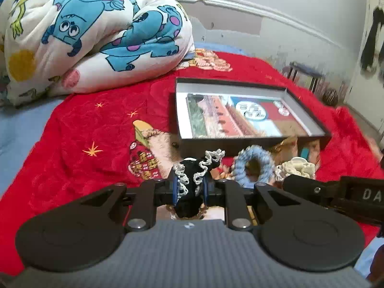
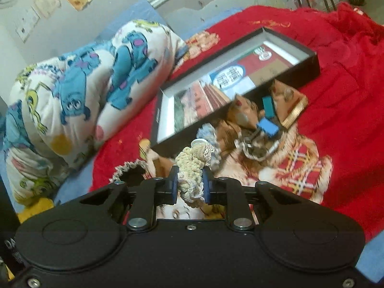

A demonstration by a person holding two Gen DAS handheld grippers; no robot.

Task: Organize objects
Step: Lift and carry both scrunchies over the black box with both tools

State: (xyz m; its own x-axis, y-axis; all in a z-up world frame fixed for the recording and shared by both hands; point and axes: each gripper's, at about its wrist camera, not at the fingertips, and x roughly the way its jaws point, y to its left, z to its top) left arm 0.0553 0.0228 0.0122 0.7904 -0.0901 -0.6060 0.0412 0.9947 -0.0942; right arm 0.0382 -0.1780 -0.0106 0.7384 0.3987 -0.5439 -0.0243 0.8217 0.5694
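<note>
Black crochet with pale lace trim, a scrunchie point(image 1: 192, 182), is pinched between the closed-in fingers of the left gripper point(image 1: 190, 188). The right gripper point(image 2: 190, 187) likewise clamps a cream scrunchie point(image 2: 192, 172). A blue scrunchie point(image 1: 254, 165) lies on the red blanket point(image 1: 91, 129) at one o'clock from the left gripper, just before the open black box point(image 1: 242, 112) at twelve.
</note>
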